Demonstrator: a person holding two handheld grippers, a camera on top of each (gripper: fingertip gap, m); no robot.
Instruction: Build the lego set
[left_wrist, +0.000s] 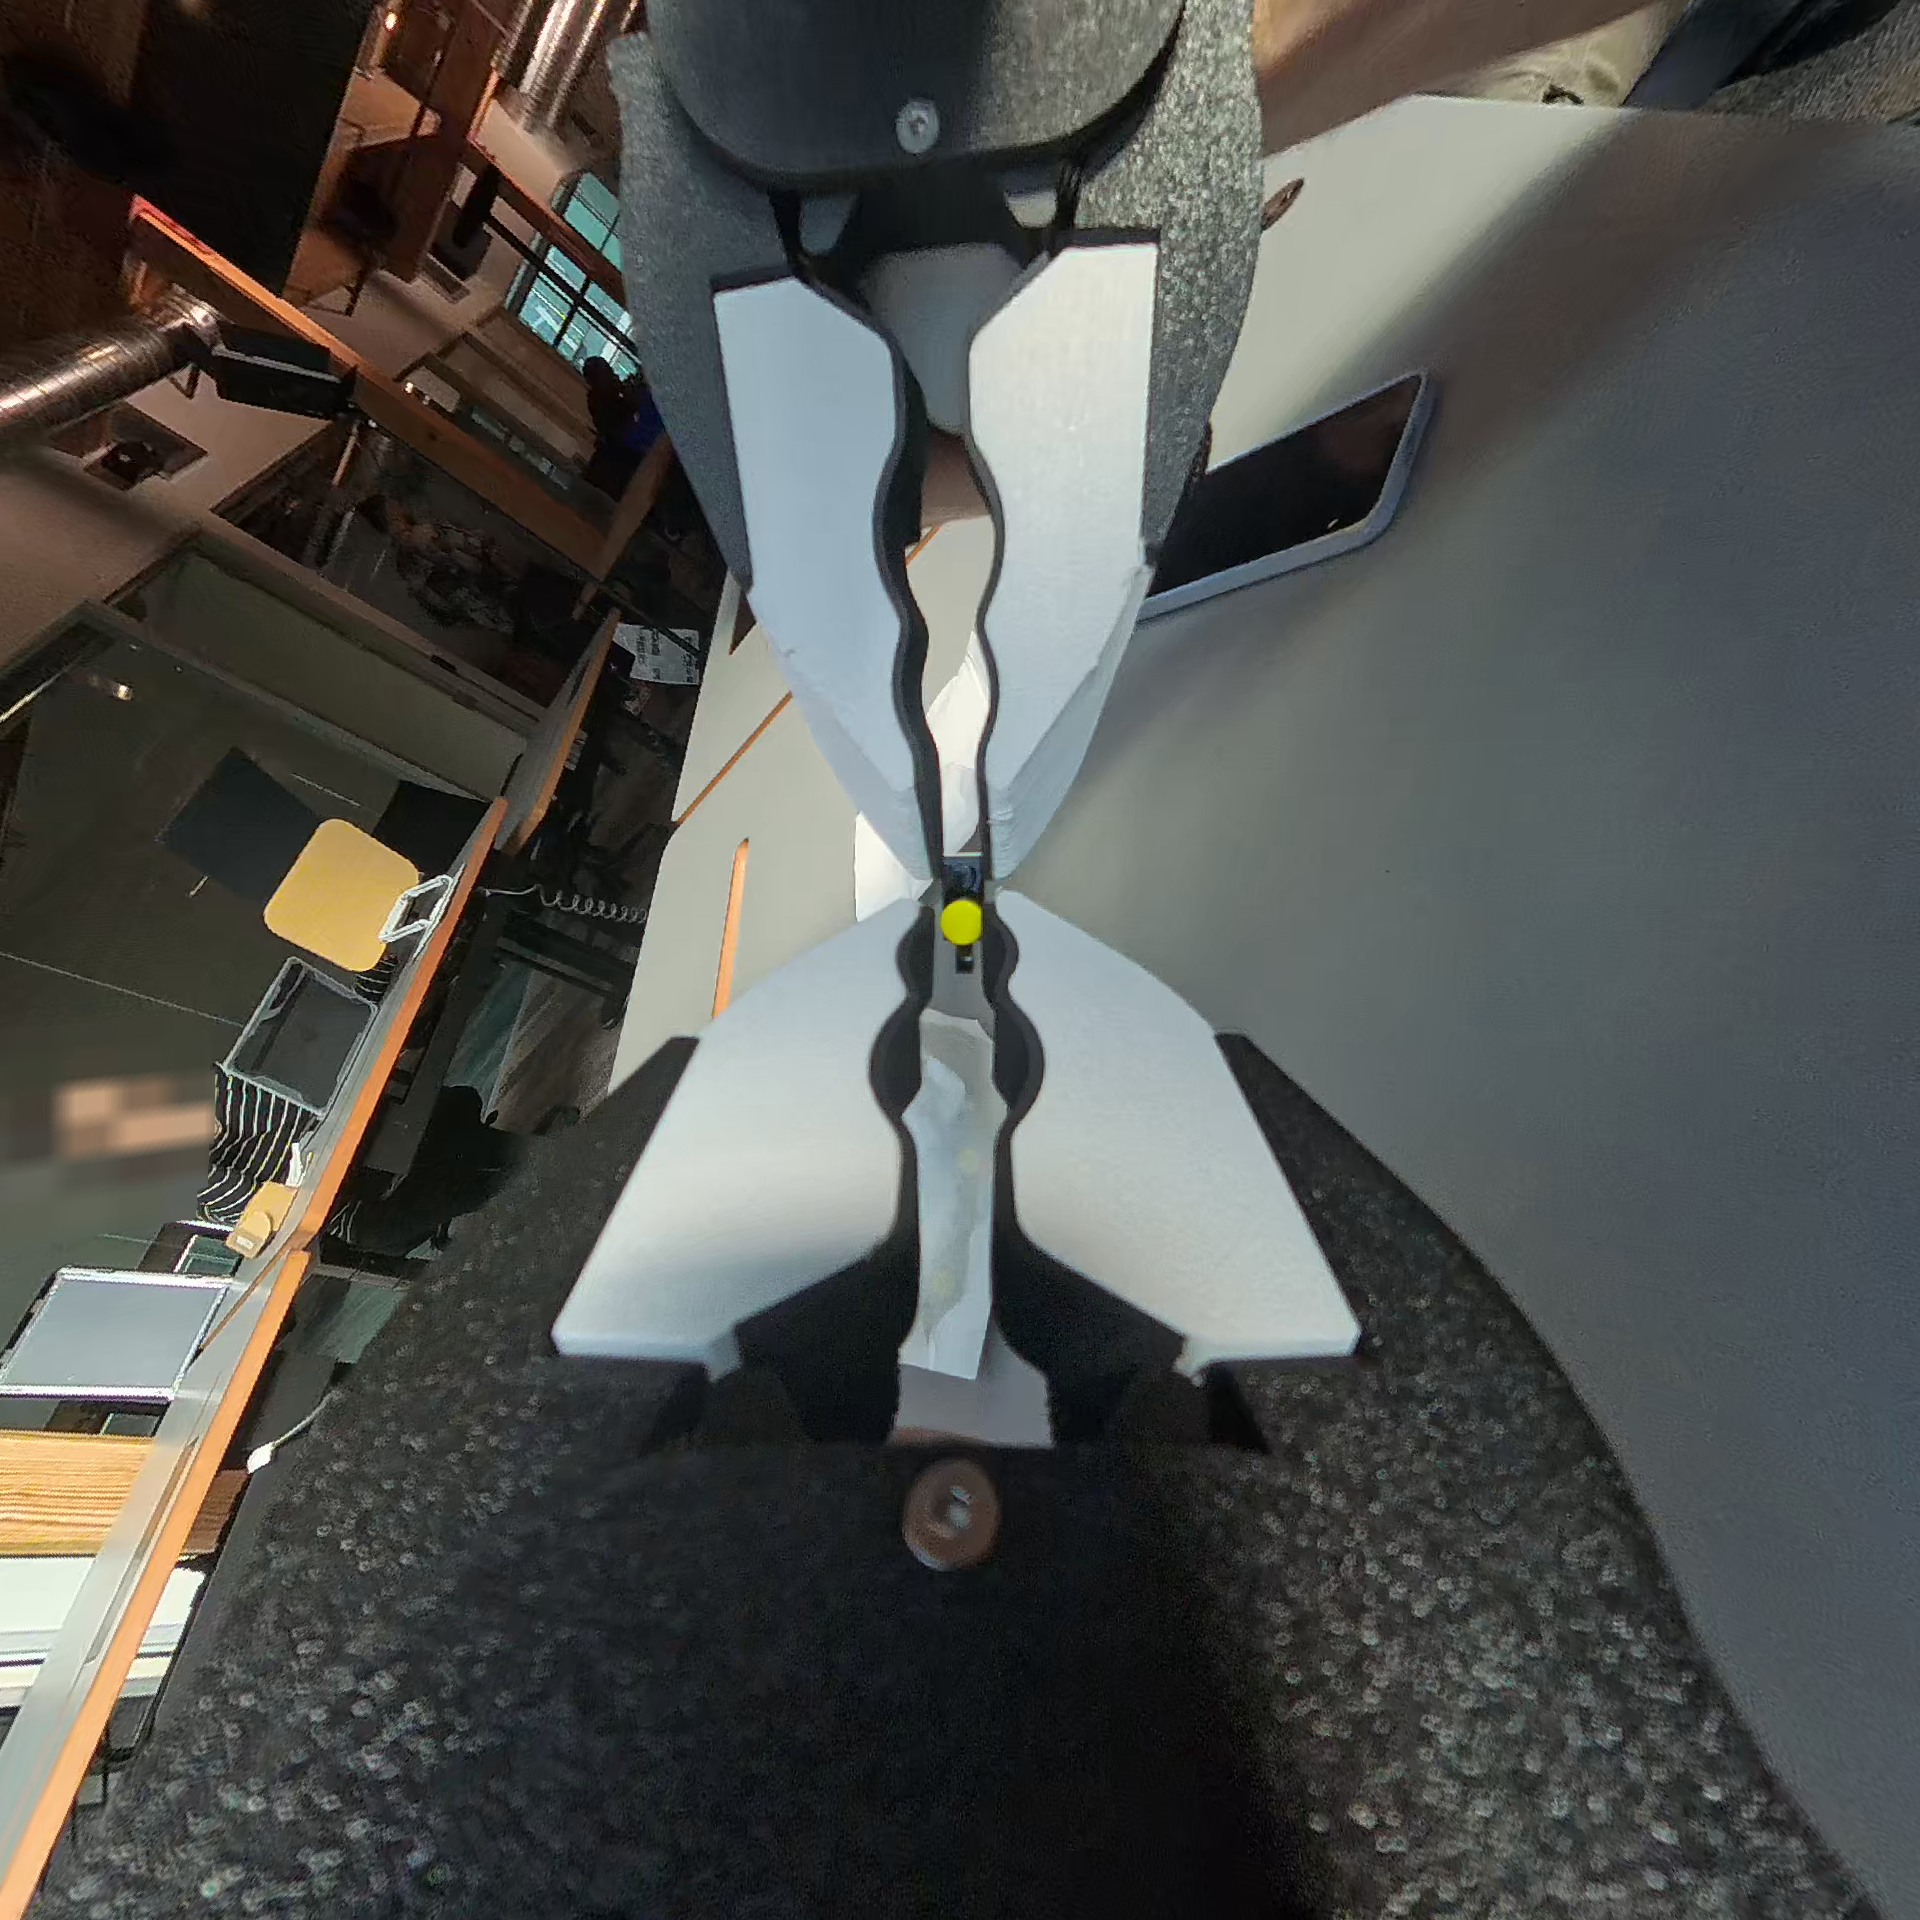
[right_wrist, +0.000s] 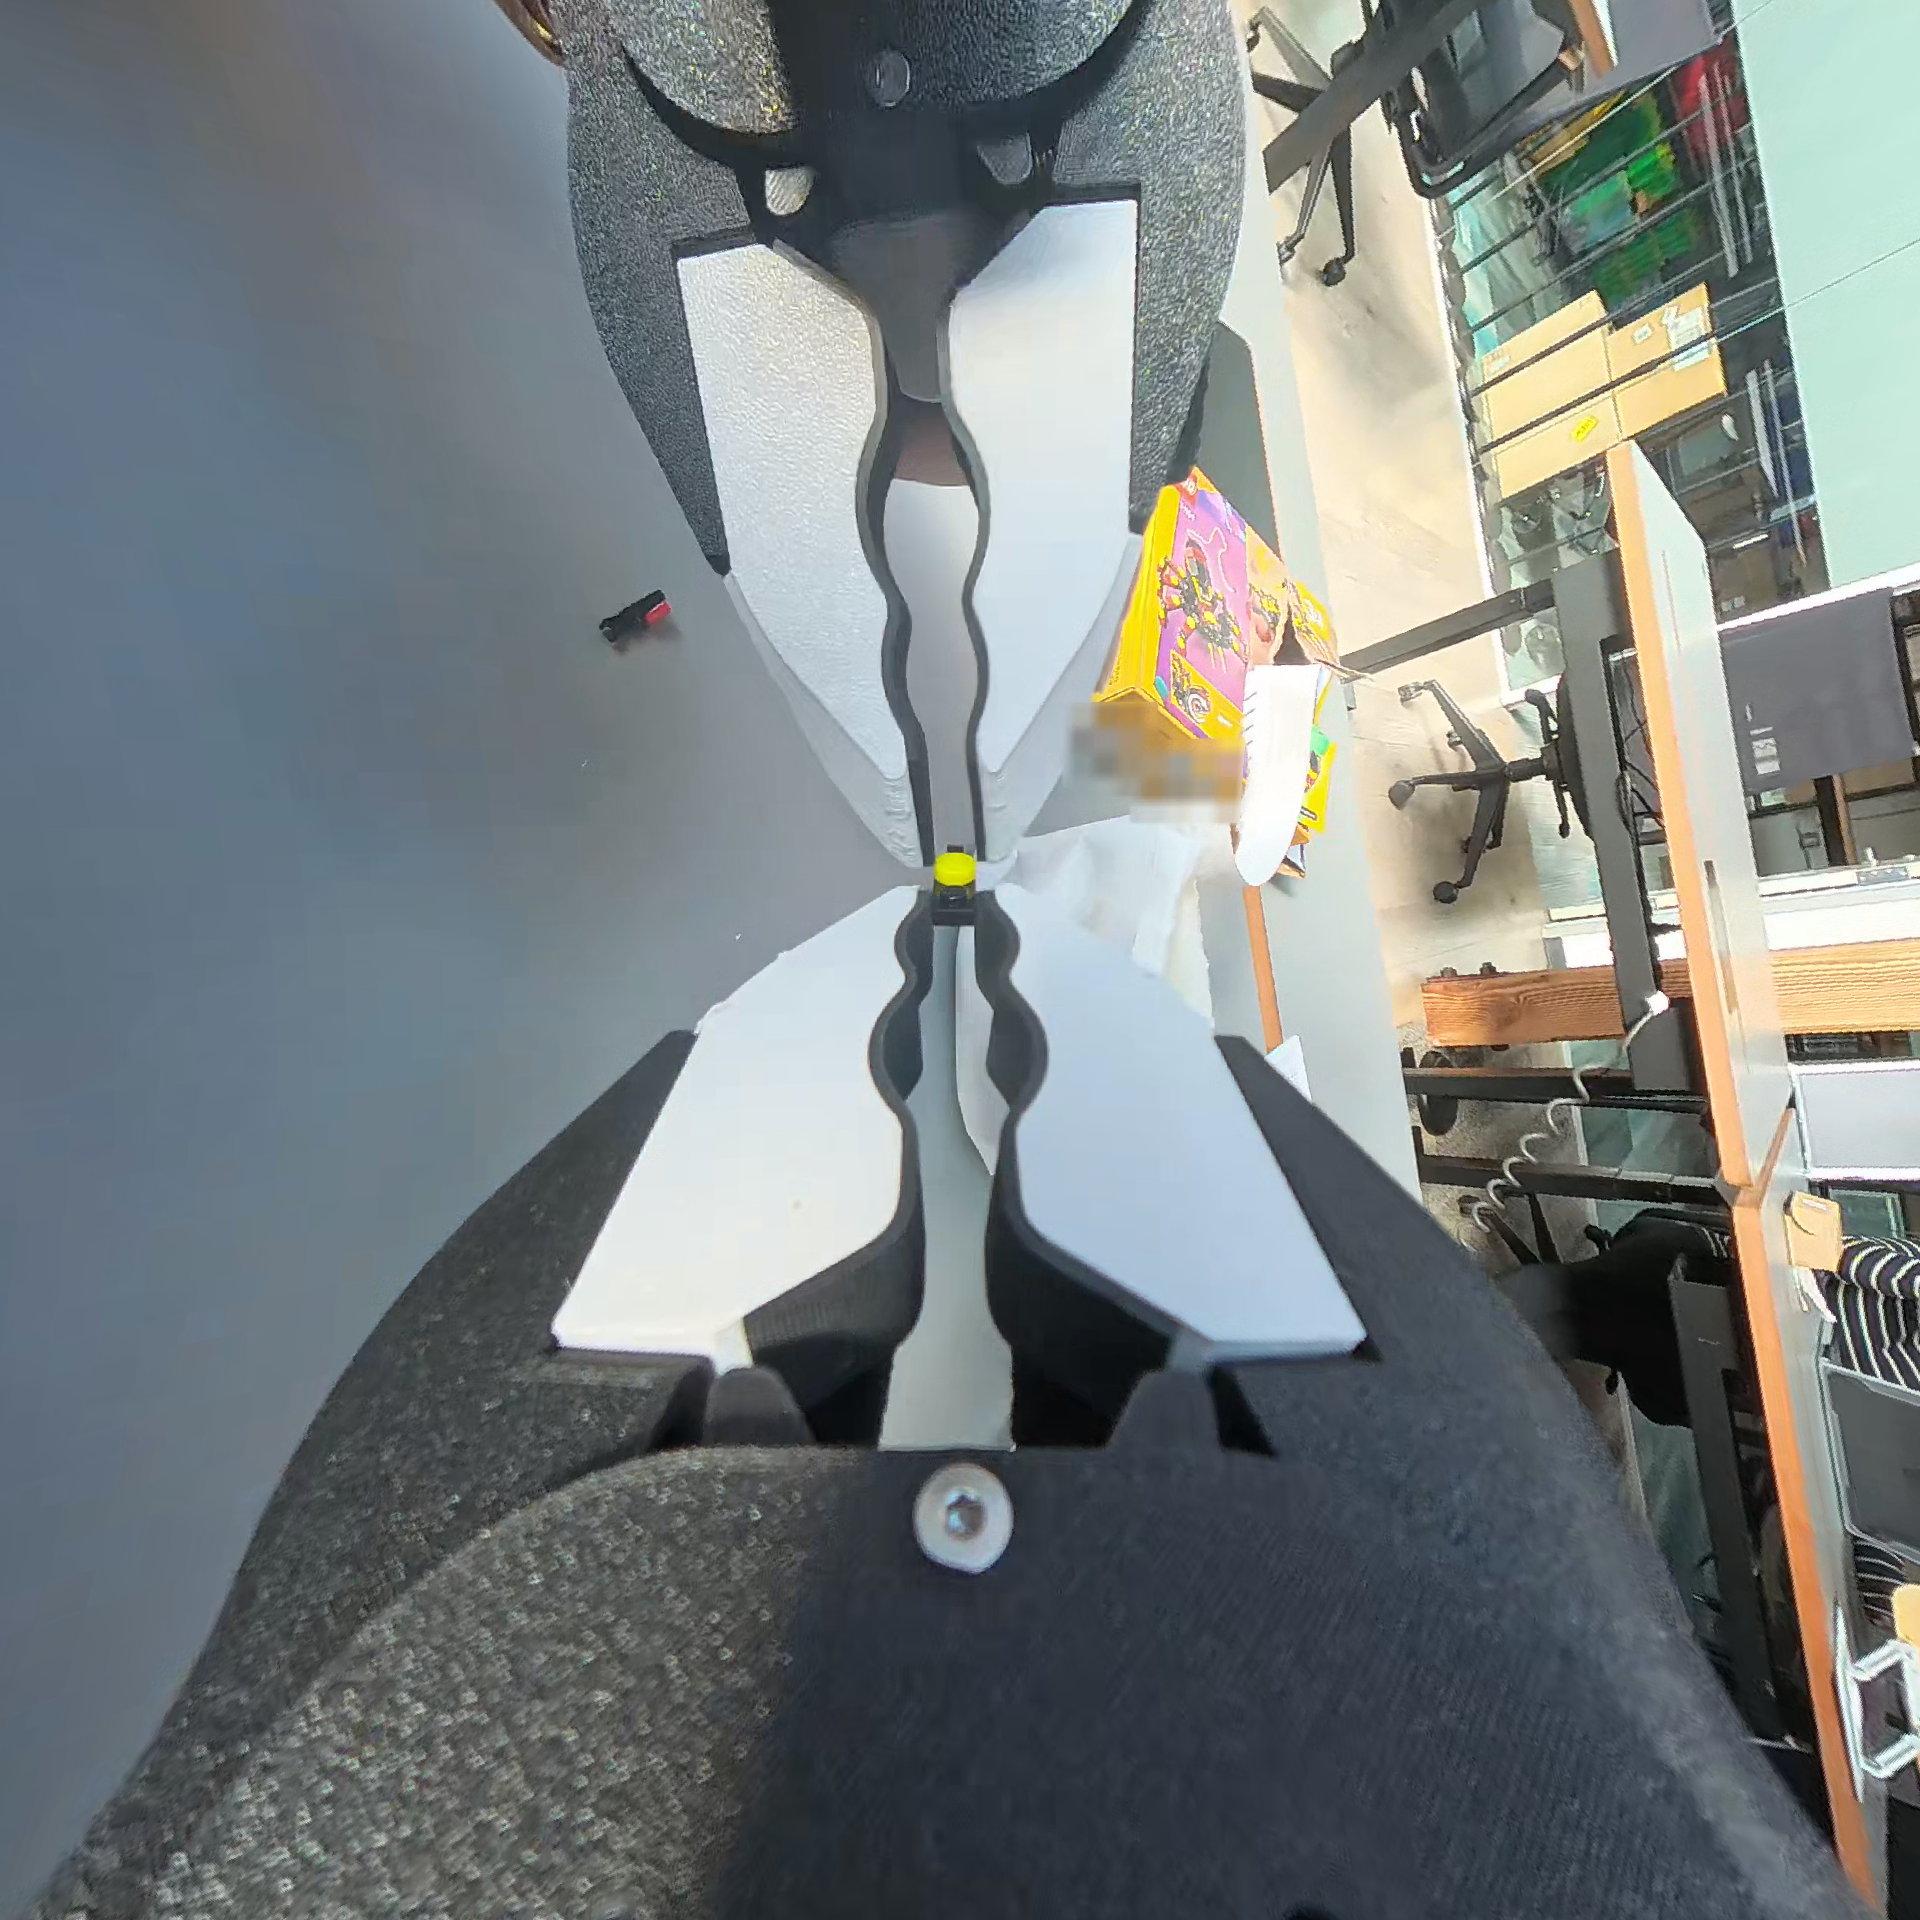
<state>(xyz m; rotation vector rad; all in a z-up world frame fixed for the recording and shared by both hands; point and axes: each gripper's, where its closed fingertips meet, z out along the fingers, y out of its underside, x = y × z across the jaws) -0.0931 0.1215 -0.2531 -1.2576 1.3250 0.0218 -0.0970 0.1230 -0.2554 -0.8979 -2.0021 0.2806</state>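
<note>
The grey table (right_wrist: 312, 935) is filling most of both wrist views, and the two grippers are meeting tip to tip above it. In the left wrist view the left gripper (left_wrist: 961, 940) is reaching up from the bottom edge while the right gripper is coming down from the top; in the right wrist view the right gripper (right_wrist: 951, 904) is at the bottom and the left one at the top. Each is pinching its end of one small lego piece (right_wrist: 952, 873), a dark body with a round yellow stud (left_wrist: 960, 921), so the piece is hanging in the air between the four white fingertips. A yellow and purple lego box (right_wrist: 1195, 634) is standing near the table's far edge, with white paper (right_wrist: 1132, 883) lying crumpled just beside it. A dark phone (left_wrist: 1299, 499) is lying flat on the table behind the right gripper. A small black and red piece (right_wrist: 636, 615) is lying alone on the table, well apart from the grippers.
</note>
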